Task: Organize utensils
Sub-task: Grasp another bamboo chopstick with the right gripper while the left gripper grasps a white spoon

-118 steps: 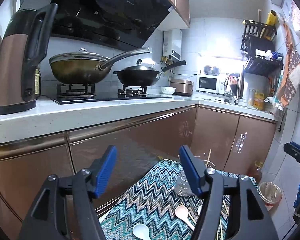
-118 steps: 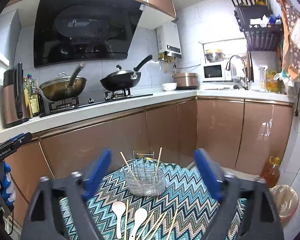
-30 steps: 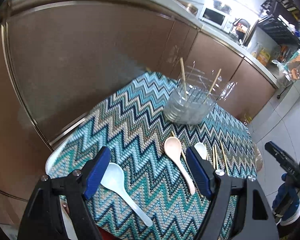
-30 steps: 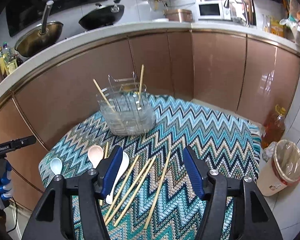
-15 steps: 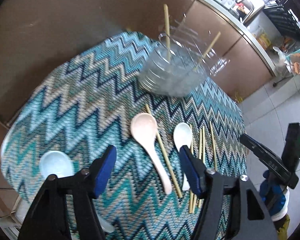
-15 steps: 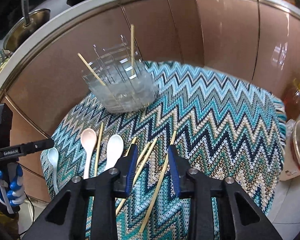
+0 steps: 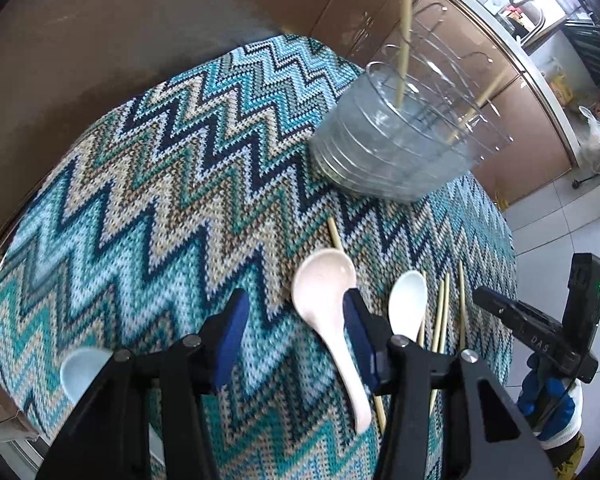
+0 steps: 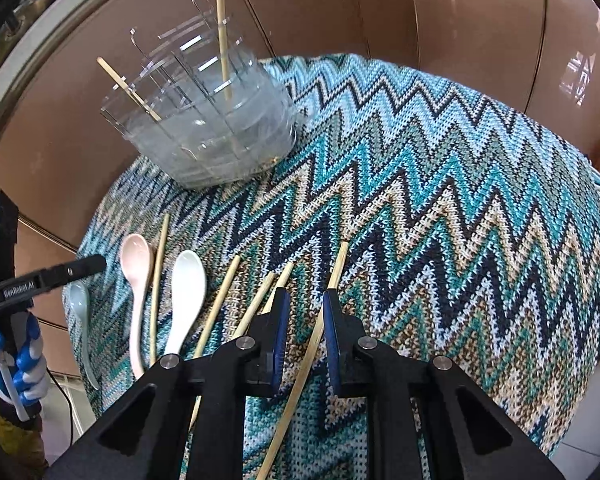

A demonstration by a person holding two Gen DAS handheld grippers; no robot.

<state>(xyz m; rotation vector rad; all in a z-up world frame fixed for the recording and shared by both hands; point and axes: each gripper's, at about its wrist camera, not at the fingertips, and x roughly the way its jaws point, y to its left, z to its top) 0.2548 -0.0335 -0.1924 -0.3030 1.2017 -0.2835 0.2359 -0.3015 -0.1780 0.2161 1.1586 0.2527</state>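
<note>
Both grippers have dropped closer to the zigzag cloth (image 8: 440,184) since a sec ago. Clear holder (image 8: 212,136) near cloth's far edge, 2 chopsticks (image 8: 221,20) leaning up out of it. Left gripper (image 7: 292,340) half-wide, closing; pink spoon (image 7: 328,312) handle just inside its right pad, bowl pointing twd holder. Right gripper (image 8: 304,328) narrow, closing w/ loose chopstick (image 8: 320,328) between pads, not pinched, long axis running away from camera. White spoon (image 8: 186,292) + more sticks to its left; cloth bare on right.
</note>
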